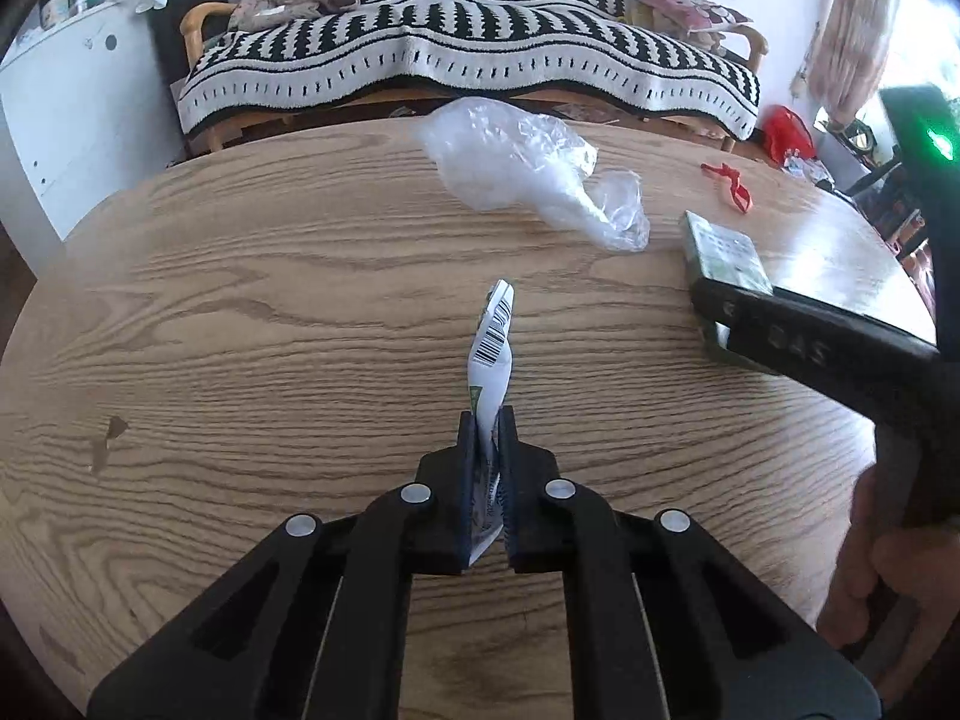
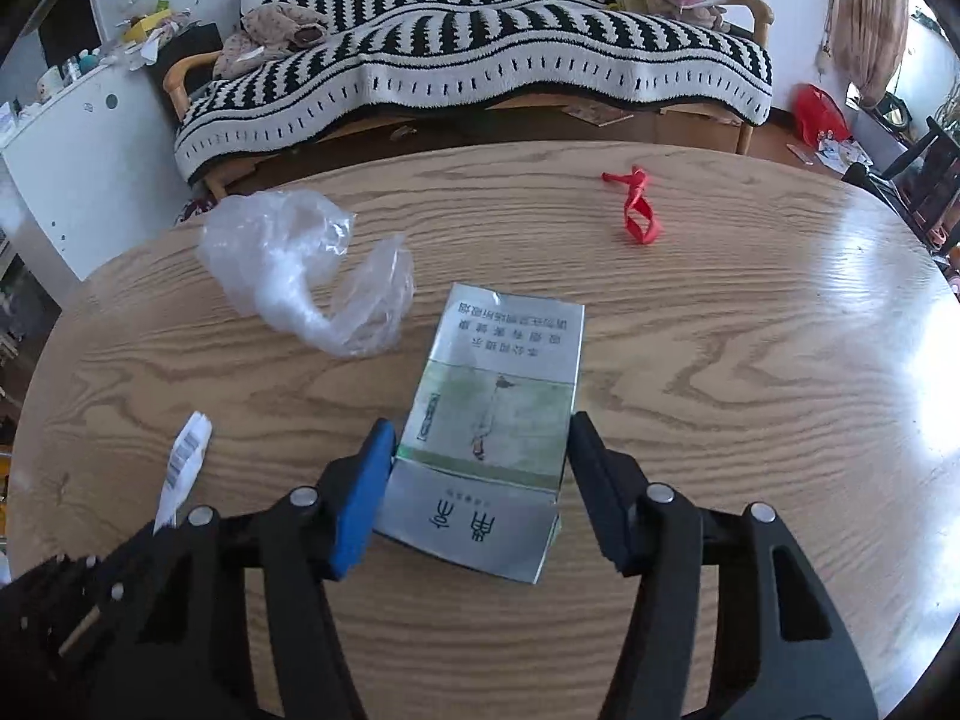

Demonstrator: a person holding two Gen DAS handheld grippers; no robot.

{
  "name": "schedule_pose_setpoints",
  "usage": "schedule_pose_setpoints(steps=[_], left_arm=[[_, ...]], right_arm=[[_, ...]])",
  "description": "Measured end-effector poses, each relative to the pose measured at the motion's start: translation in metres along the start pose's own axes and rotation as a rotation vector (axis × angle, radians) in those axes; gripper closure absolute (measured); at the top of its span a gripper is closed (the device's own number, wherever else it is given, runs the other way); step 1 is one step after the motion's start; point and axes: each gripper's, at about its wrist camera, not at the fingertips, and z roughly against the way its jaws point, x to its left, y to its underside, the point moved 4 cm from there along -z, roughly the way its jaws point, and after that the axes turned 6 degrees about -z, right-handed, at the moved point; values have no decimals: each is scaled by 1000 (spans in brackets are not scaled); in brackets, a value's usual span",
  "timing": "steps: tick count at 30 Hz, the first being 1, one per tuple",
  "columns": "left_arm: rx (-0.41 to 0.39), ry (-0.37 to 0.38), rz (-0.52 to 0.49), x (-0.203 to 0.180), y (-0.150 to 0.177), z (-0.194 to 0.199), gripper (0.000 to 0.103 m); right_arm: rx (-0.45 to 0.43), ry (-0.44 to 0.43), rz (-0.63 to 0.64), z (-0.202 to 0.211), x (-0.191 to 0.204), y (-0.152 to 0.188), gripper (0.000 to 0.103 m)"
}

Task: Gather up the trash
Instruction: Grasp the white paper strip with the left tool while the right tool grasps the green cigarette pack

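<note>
The wooden table, round-edged with a bold oak-like grain and a glossy sheen at its right side, is taken as the work surface; four pieces of trash are noted on or above it. A crumpled clear plastic bag, thin and wrinkled with a twisted tail, lies toward the far left of the table, untouched; a flattened cigarette pack, silver-grey card with a pale green printed panel and sharp creased folds, lies flat near the front edge; a small paper wrapper, white with a barcode, folded narrow, is held upright clear of the table; a red rubber band, twisted into a loop, lies apart at the far right. The left gripper is seen closed tight on the lower end of the wrapper; its pickup is judged done. The right gripper is seen about half open, straddling the pack; the blue pad meets the pack's left edge, while a narrow gap appears to remain on the right, so no hold is judged yet. The step in hand is judged to be the grasp of the pack; the next move calls for further closing across its width, then a lift, with buckling of the thin card considered likely.
</note>
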Motion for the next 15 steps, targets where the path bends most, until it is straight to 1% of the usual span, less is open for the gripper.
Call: schedule_pose_setpoints(steps=[9,12,15], left_arm=[[-12,-9,-12,-10,-3,15,97],[-15,1,-17,-17,-3,23,97],[-21,21,-33,-30,1,34,96]], right_arm=[[-25,-45,-7,47,-14,18,44],[-40,-53,-10,65,-21,26,44],[-62,-69,-13,92,-29,40,44]])
